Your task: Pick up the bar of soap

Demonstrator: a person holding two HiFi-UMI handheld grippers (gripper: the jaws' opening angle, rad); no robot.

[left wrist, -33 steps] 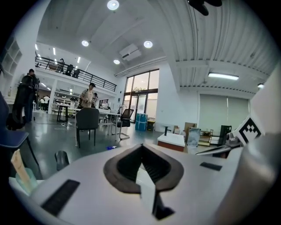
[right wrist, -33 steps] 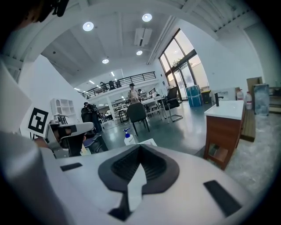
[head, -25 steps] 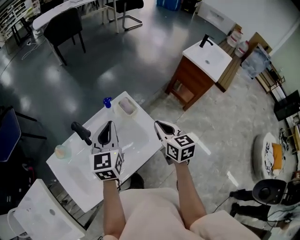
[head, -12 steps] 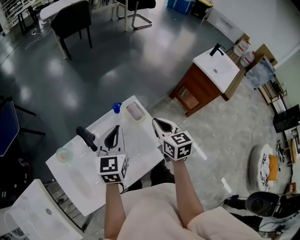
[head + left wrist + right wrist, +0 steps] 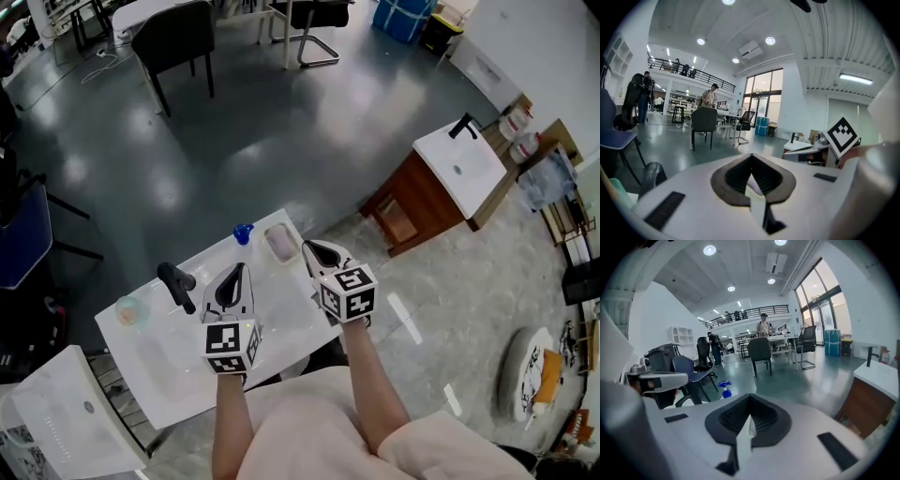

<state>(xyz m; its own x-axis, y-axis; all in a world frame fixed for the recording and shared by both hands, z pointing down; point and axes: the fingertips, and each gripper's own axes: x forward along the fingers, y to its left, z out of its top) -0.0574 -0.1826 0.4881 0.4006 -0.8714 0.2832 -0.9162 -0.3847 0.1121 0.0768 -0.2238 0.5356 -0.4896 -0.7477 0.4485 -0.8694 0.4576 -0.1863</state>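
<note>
Head view showed the bar of soap [image 5: 280, 243] near the far corner of the white counter [image 5: 173, 370], apparently lying in a pale dish, with a blue bottle top [image 5: 243, 232] just beside it. The right claw [image 5: 307, 246] hovered just beside the soap, its jaws closed on nothing. The left claw [image 5: 237, 269], likewise closed and empty, hung over the counter's middle near the black faucet [image 5: 176, 281]. The right claw looked better placed for the pick. It would need to open wide first, tip down over the bar, straddle its narrow width and squeeze firmly, since soap likely slips. A straight lift would then leave the dish in place.
</note>
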